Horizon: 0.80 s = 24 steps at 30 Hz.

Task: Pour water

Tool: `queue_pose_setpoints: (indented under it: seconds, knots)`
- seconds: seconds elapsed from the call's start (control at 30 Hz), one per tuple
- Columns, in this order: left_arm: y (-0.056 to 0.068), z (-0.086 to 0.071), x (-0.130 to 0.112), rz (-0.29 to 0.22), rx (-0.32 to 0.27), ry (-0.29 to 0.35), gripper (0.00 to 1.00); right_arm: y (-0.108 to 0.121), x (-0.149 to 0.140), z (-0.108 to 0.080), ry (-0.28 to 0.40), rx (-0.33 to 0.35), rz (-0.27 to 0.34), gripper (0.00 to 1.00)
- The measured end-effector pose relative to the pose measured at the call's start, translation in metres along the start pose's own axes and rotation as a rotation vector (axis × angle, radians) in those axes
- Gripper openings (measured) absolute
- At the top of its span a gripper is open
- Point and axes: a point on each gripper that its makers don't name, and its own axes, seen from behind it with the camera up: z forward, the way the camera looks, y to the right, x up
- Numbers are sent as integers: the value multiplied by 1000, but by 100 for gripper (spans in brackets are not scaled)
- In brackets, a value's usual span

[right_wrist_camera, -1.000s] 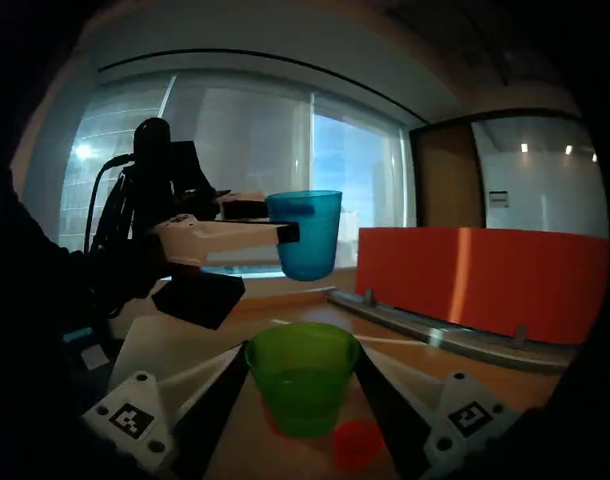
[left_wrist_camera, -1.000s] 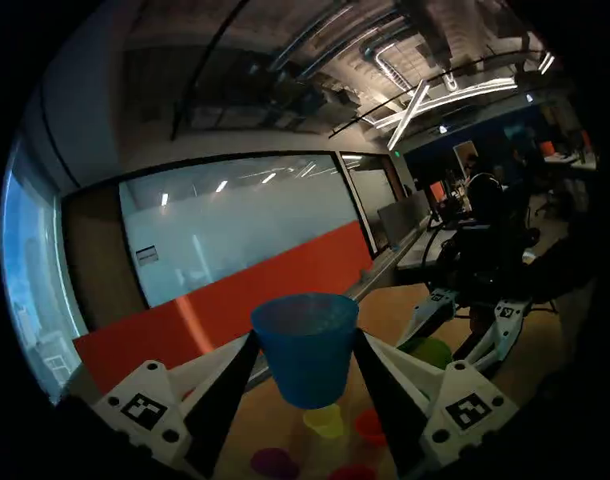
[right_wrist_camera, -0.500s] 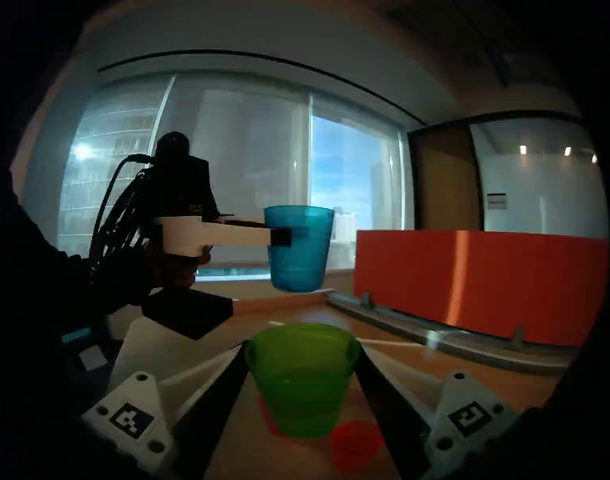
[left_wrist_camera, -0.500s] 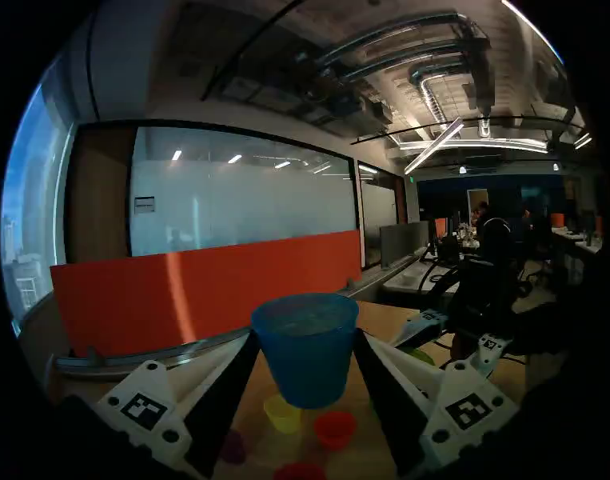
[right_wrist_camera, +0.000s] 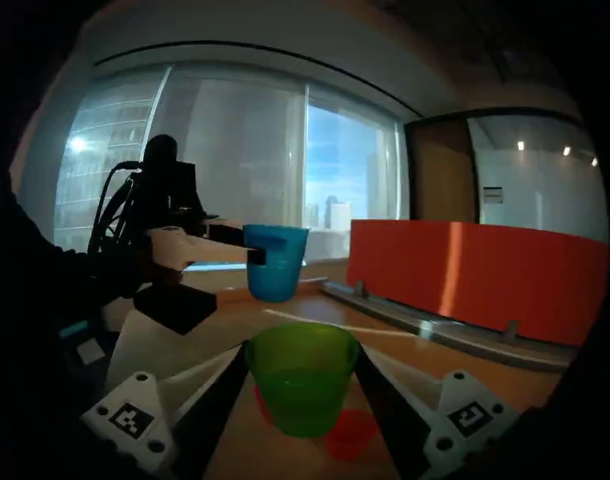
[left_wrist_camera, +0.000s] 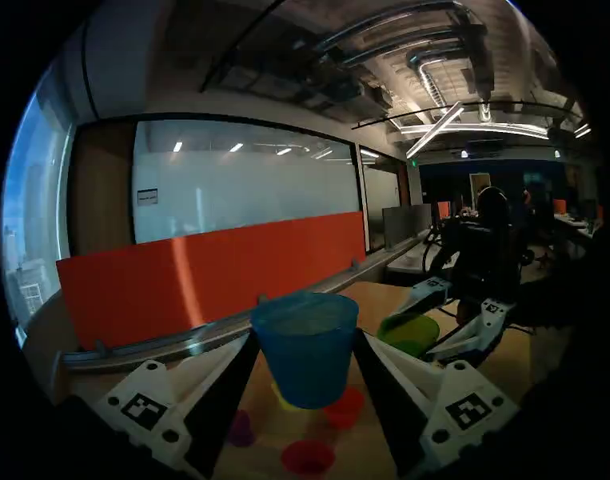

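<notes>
While the left gripper clamps a blue plastic cup between its jaws, the right gripper clamps a green plastic cup likewise. Both stand upright

Between the fingers of left gripper, held cup upright above table, loose cups on the table beneath. In left gripper view, right and farther off, right gripper around second cup. Partition behind the table's far edge.
</notes>
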Motion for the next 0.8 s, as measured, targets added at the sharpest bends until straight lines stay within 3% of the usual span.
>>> queue_pose_setpoints:
  seconds: [0.4,0.8]
  knots:
    - [-9,-30,-44,-4,31,-63,85,10,-20,-20,-67,-40,6,92]
    - [-25,-51,-69,-21,78,-101,84,12,-32,-27,-103,-55,12,92]
